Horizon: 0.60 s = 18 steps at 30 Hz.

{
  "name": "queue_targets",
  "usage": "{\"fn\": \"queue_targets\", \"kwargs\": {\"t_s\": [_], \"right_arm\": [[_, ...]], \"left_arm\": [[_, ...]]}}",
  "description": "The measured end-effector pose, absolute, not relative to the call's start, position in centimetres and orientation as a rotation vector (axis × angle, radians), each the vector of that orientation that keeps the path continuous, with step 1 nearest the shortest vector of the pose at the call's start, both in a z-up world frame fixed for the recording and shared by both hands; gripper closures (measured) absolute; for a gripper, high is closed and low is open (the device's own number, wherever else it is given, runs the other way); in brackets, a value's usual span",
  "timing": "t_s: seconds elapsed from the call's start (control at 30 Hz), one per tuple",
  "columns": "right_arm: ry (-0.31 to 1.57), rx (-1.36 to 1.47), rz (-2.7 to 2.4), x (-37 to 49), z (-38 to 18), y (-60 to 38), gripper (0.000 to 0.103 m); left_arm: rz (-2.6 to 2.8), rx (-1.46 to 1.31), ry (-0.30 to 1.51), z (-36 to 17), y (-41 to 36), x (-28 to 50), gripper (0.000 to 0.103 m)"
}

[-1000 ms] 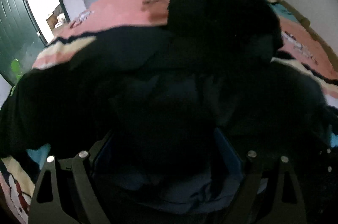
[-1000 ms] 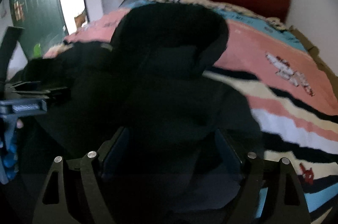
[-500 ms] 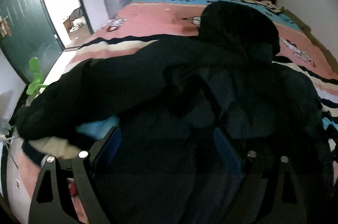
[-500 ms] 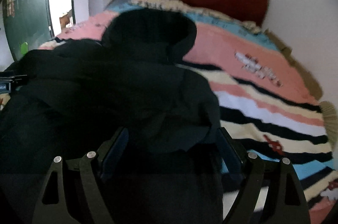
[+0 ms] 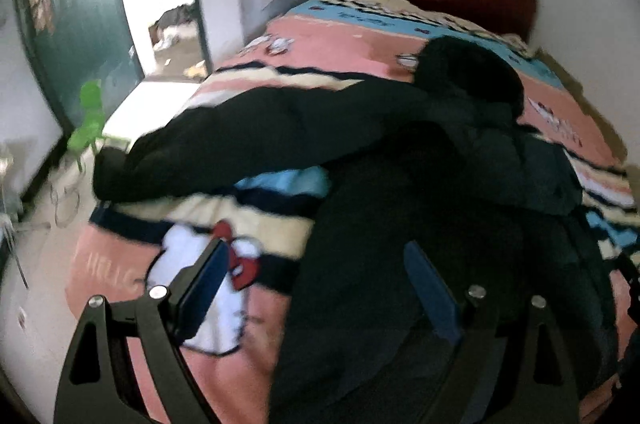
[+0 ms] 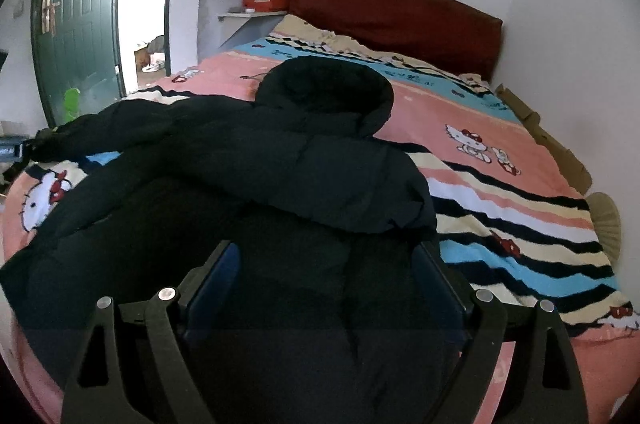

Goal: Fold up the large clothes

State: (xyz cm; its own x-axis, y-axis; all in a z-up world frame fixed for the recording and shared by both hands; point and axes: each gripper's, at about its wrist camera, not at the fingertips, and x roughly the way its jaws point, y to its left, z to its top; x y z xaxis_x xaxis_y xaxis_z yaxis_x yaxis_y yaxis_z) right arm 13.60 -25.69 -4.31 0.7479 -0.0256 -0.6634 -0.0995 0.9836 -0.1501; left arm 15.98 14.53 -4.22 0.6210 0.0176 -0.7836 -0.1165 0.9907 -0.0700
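A large black hooded puffer jacket (image 6: pixel 248 191) lies spread on the bed, hood (image 6: pixel 328 91) toward the headboard. One sleeve is folded across the body; the other sleeve (image 5: pixel 248 143) stretches out to the bed's left side. In the left wrist view the jacket body (image 5: pixel 400 244) fills the middle and right. My left gripper (image 5: pixel 316 288) is open and empty above the jacket's left edge. My right gripper (image 6: pixel 326 276) is open and empty above the jacket's lower body.
The bed has a pink, blue and striped cartoon-cat blanket (image 6: pixel 500 191) and a dark red headboard (image 6: pixel 396 15). A green door (image 6: pixel 76 19) stands open at the left. A small green chair (image 5: pixel 90 119) stands on the floor beside the bed.
Both grippers have pulled back and up from the jacket. The jacket has settled flat on the bed, and more of the blanket shows, especially on the left.
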Motion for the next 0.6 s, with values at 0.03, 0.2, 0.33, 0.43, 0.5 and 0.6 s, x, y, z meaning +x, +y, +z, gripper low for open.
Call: {"fn": "queue_targets", "kwargs": {"t_s": [0.03, 0.2, 0.33, 0.43, 0.5, 0.6], "right_arm": [[0.727, -0.174, 0.041, 13.5, -4.0, -25.5, 0.015], [0.733, -0.167, 0.043, 13.6, -3.6, -24.9, 0.015], [0.749, -0.187, 0.048, 14.3, -3.8, -23.9, 0.015], [0.774, -0.196, 0.052, 15.5, -4.5, -23.0, 0.015], [0.796, -0.204, 0.051, 16.5, -5.2, -22.6, 0.015], [0.832, -0.207, 0.043, 17.9, -6.3, -22.5, 0.015]], "left_arm": [[0.091, -0.144, 0.897, -4.4, 15.9, 15.6, 0.014], [0.204, -0.357, 0.886, -6.7, 25.7, 13.1, 0.014], [0.258, -0.495, 0.877, -9.0, 31.2, 12.6, 0.014], [0.278, -0.592, 0.869, -10.7, 34.2, 13.3, 0.014], [0.290, -0.669, 0.857, -11.9, 36.3, 14.3, 0.014], [0.315, -0.771, 0.831, -13.2, 39.1, 16.1, 0.014]]}}
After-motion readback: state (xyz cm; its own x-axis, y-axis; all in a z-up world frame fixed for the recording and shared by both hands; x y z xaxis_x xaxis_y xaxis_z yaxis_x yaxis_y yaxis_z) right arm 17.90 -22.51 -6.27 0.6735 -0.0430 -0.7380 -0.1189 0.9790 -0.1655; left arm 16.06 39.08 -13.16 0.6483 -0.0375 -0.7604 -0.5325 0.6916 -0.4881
